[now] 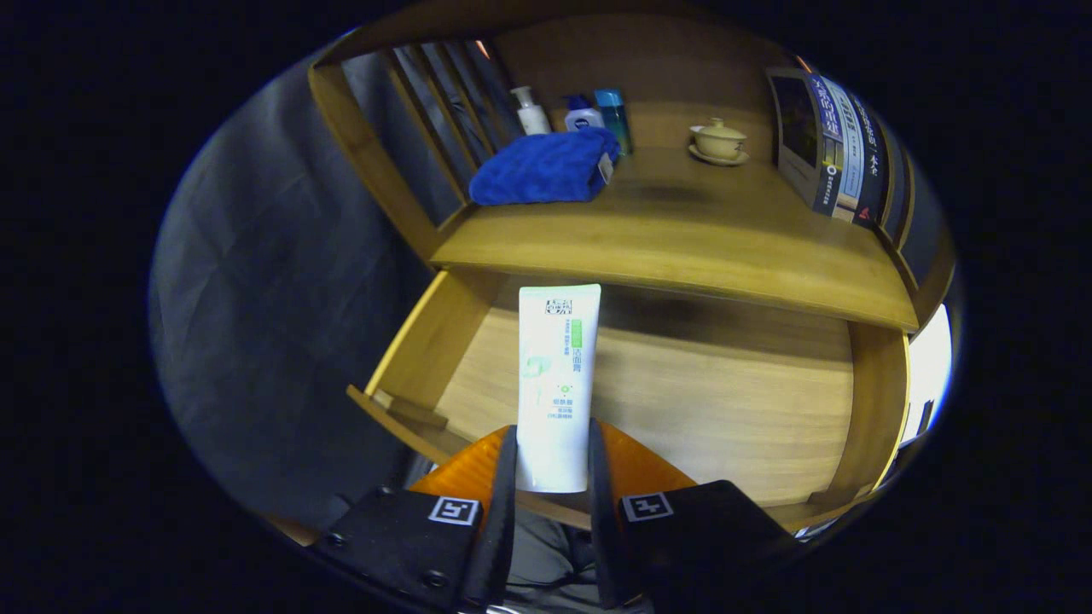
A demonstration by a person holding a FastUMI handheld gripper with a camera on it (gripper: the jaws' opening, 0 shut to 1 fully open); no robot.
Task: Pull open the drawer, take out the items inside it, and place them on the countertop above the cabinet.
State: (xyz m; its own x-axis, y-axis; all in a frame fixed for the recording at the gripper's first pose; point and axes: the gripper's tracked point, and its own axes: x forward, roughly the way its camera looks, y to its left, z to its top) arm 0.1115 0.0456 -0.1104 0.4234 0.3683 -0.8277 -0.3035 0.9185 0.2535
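Note:
A white tube with green print stands upright between my fingers, its flat crimped end up. My gripper is shut on the tube's lower part, both fingers pressing its sides. Below and behind the tube lies the pulled-out wooden drawer, whose visible floor is bare. Above the drawer runs the wooden countertop, beyond the tube's top end.
On the countertop lie a folded blue towel at the back left, three bottles behind it, a lidded teacup on a saucer and books leaning at the right. A slatted wooden side panel bounds the left.

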